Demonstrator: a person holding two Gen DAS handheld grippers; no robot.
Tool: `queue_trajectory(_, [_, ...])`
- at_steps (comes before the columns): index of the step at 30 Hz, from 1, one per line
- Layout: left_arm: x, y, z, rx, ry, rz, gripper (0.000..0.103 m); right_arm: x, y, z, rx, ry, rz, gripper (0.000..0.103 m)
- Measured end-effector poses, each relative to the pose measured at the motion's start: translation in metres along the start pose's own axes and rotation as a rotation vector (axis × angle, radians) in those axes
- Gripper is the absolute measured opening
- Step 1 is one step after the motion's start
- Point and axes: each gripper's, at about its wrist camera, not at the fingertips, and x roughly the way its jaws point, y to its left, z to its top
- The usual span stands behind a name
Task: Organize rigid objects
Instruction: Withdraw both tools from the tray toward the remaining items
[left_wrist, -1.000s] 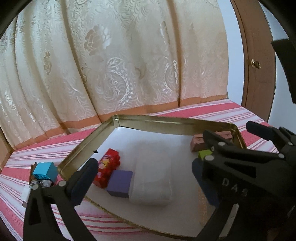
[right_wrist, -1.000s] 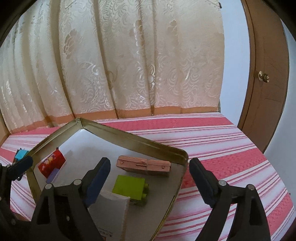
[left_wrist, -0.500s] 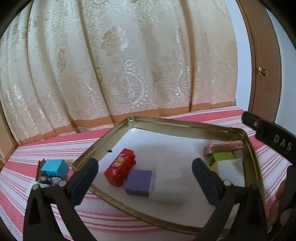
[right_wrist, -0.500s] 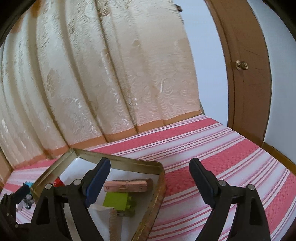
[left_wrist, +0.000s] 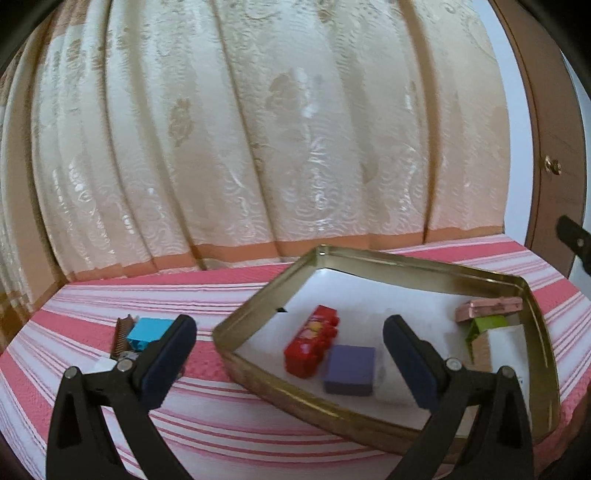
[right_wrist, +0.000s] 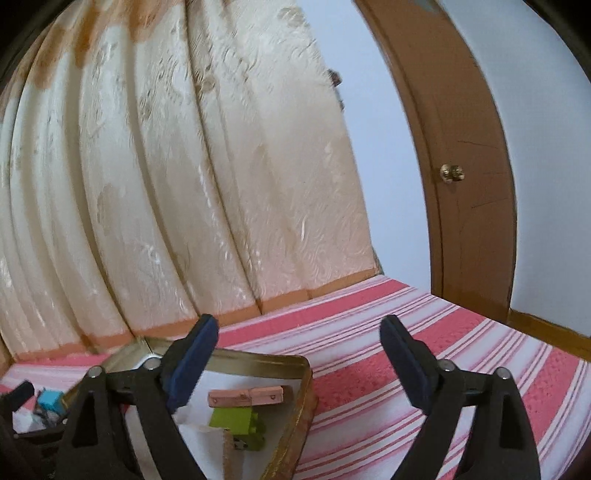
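A gold metal tray (left_wrist: 413, 264) lies on the striped cloth. In it are a red brick (left_wrist: 312, 341), a purple block (left_wrist: 350, 370), a pink wooden piece (left_wrist: 489, 308), a green brick (left_wrist: 487, 325) and a white box (left_wrist: 508, 352). A blue brick (left_wrist: 149, 332) sits outside the tray at the left, on a dark comb-like piece (left_wrist: 121, 334). My left gripper (left_wrist: 290, 356) is open and empty, held over the tray's near left edge. My right gripper (right_wrist: 299, 363) is open and empty, above the tray's right corner (right_wrist: 304, 369); the pink piece (right_wrist: 245, 397) and green brick (right_wrist: 236, 421) lie below it.
A red and white striped cloth (left_wrist: 110, 387) covers the surface. A cream curtain (left_wrist: 258, 147) hangs close behind. A brown door with a knob (right_wrist: 451, 172) stands at the right, past the surface's right edge. Small bits lie beside the blue brick (right_wrist: 50, 400).
Both grippers have drawn back and tilted up. The left view has swung left, bringing the blue brick nearer the centre. The right view has swung right, away from the tray, toward the door.
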Motion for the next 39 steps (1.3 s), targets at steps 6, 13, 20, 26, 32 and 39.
queue_trajectory(6, [0.000, 0.019, -0.002, -0.057, 0.012, -0.009, 0.102, -0.012, 0.017, -0.007, 0.008, -0.019, 0.007, 0.096])
queue_trajectory(13, [-0.005, 0.028, -0.005, -0.055, 0.001, 0.007, 0.102, -0.023, 0.030, -0.014, -0.050, -0.025, -0.003, 0.096])
queue_trajectory(20, [-0.010, 0.038, -0.007, -0.050, -0.009, 0.002, 0.102, -0.029, 0.035, -0.019, -0.023, 0.009, 0.003, 0.096])
queue_trajectory(26, [-0.013, 0.053, -0.010, -0.058, -0.010, -0.001, 0.102, -0.043, 0.048, -0.025, -0.024, -0.009, 0.020, 0.096])
queue_trajectory(32, [-0.013, 0.072, -0.013, -0.084, 0.007, -0.004, 0.102, -0.051, 0.073, -0.030, -0.058, -0.002, 0.048, 0.096])
queue_trajectory(39, [-0.010, 0.091, -0.015, -0.086, 0.021, 0.012, 0.102, -0.052, 0.097, -0.038, -0.041, 0.041, 0.100, 0.096])
